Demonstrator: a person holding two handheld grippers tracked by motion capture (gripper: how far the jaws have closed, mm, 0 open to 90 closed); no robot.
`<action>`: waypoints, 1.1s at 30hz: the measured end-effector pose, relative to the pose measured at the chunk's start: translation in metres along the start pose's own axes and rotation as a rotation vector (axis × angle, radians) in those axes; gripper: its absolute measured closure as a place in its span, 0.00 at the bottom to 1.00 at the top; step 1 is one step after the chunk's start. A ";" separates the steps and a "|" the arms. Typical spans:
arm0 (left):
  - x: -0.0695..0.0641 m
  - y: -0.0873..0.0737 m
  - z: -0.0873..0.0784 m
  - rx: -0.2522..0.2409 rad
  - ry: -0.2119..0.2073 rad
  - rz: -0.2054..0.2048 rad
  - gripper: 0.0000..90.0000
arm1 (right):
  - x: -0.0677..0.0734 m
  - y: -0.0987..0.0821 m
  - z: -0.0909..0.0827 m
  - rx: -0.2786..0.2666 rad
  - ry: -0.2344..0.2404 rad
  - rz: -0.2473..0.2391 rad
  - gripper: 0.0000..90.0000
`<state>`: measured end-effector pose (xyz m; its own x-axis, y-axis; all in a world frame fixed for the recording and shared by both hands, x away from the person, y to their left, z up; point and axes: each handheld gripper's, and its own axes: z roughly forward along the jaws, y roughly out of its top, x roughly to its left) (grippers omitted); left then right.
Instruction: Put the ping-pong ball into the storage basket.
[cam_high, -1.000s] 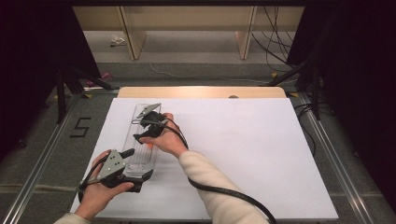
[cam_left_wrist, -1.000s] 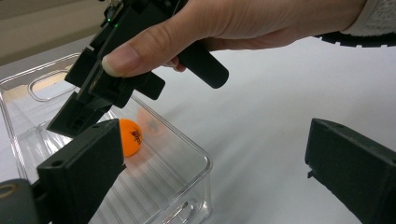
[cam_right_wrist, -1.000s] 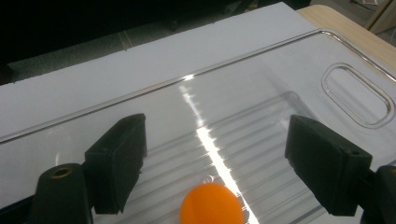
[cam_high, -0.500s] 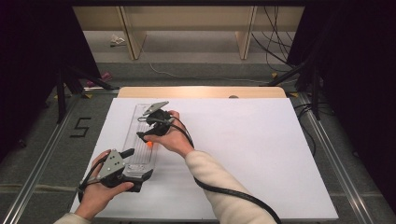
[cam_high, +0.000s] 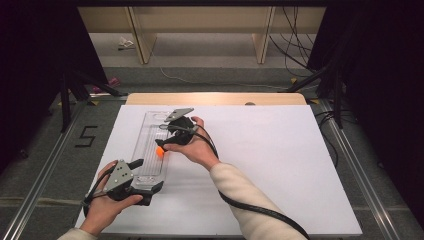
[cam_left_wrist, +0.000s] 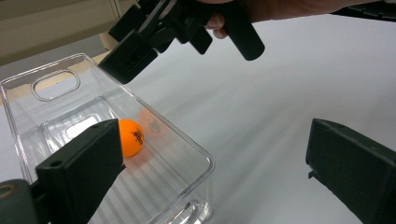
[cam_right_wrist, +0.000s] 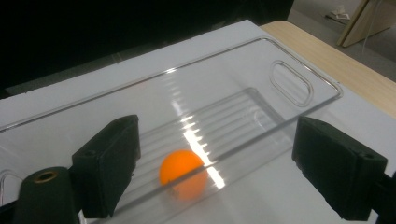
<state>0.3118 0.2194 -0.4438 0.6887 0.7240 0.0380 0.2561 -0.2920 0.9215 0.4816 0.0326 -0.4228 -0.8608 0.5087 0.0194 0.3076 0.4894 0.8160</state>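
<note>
We read the step in hand as the release of an orange ping-pong ball into the clear plastic bin, a long narrow tray on the white counter. The ball lies on the ribbed floor of the bin about midway along its length, with nothing gripping it. The right hand-held gripper hangs just above it, jaws spread wide and empty; they have just been opening, and nothing sits between them. To finish well, we would lift the right hand-held gripper straight up and clear of the bin's thin walls before swinging away, so no jaw clips the rim and shifts the tray or sets the ball rolling. The left hand-held gripper sits at the near end of the bin, one jaw inside and one outside the end wall; whether the pads press that wall we cannot tell, since the wall is transparent and glare blurs the contact. The print on the ball is too small to read, and reflections double its outline.
</note>
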 end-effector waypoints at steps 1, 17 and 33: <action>0.000 0.000 0.000 0.000 0.001 0.001 0.04 | -0.001 -0.001 -0.003 -0.001 -0.003 0.000 0.18; 0.001 0.000 0.000 0.004 0.005 -0.002 0.04 | -0.020 -0.025 -0.041 -0.017 -0.047 0.032 0.18; 0.001 -0.001 0.000 0.004 0.007 -0.001 0.04 | -0.029 -0.046 -0.074 -0.046 -0.070 0.053 0.18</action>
<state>0.3125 0.2207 -0.4442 0.6833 0.7290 0.0397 0.2599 -0.2936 0.9199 0.4627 -0.0568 -0.4183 -0.8131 0.5816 0.0239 0.3314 0.4287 0.8405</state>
